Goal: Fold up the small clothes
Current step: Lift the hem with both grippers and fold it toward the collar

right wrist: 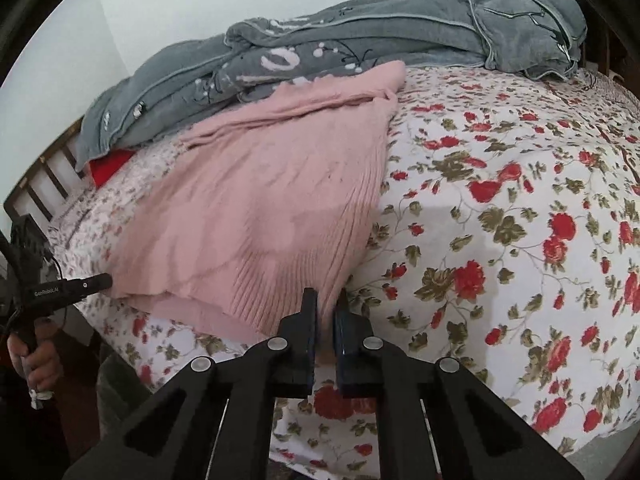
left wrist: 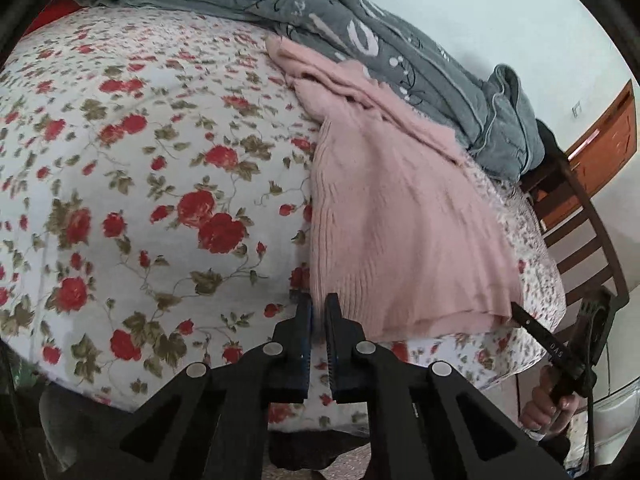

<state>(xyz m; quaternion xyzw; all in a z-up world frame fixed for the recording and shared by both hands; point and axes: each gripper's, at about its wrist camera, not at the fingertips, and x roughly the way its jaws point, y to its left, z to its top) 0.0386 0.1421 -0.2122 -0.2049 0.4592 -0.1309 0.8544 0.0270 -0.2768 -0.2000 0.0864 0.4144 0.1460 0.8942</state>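
Observation:
A pink knitted sweater (left wrist: 400, 216) lies spread on a floral bed sheet (left wrist: 140, 160), its ribbed hem toward the bed's near edge. My left gripper (left wrist: 319, 304) is shut on the hem's left corner. My right gripper (right wrist: 329, 300) is shut on the hem's right corner of the sweater (right wrist: 260, 208). In the left wrist view the right gripper's fingertip (left wrist: 520, 314) meets the other hem corner. In the right wrist view the left gripper's fingertip (right wrist: 100, 281) touches the far hem corner.
A grey quilted blanket (left wrist: 360, 32) is heaped along the wall behind the sweater; it also shows in the right wrist view (right wrist: 360, 40). A dark wooden headboard (left wrist: 588, 232) stands at the bed's end. A red item (right wrist: 110, 166) peeks from under the blanket.

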